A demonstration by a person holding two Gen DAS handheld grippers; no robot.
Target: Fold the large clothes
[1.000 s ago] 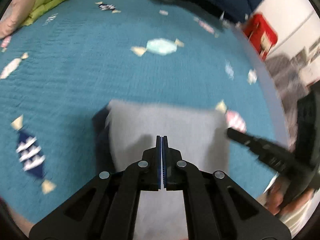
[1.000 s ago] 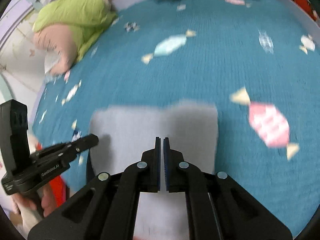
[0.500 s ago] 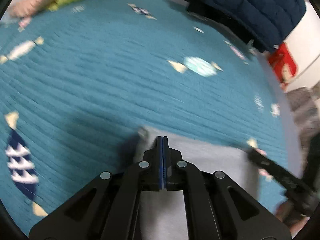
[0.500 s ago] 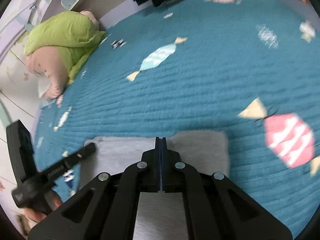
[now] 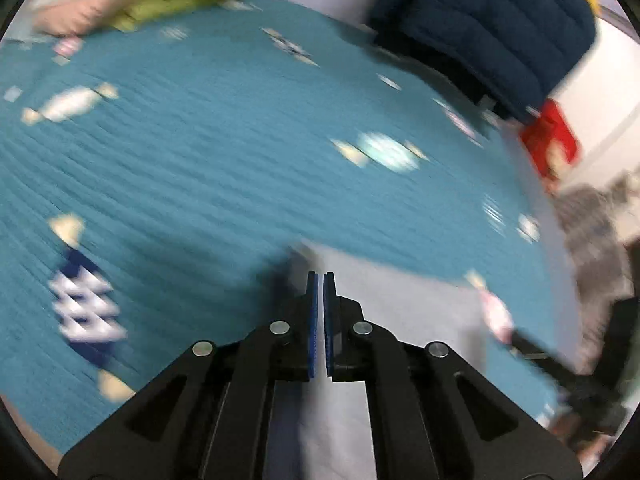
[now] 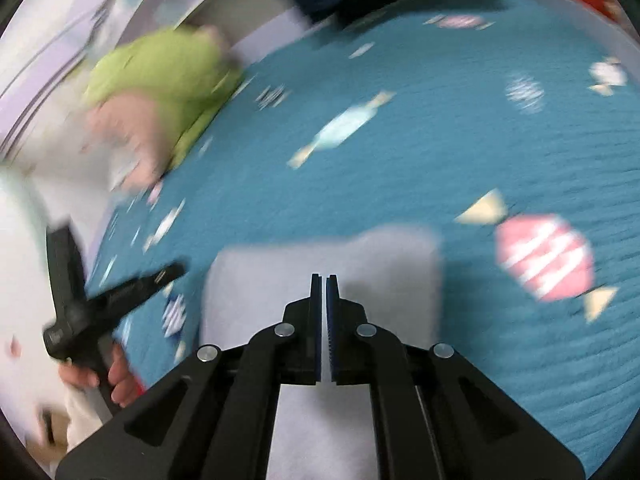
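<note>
A folded grey garment (image 5: 404, 304) lies on the teal bedspread (image 5: 200, 152) near its front edge; it also shows in the right wrist view (image 6: 320, 256). My left gripper (image 5: 320, 280) hovers over the garment's left end, jaws nearly together with a thin gap and nothing between them. My right gripper (image 6: 324, 280) hovers over the garment's middle, also nearly shut and empty. The left gripper also shows in the right wrist view (image 6: 168, 272), held in a hand at the left. Both views are blurred.
A green and pink bundle (image 6: 152, 80) lies at the bed's far left. A dark blue quilted jacket (image 5: 492, 28) sits at the far edge. A red object (image 5: 552, 144) stands off the bed's right side. Candy patterns dot the bedspread.
Both grippers have pulled back and up from the grey garment. Their jaws show a thin gap now, where they were pressed together half a second ago.
</note>
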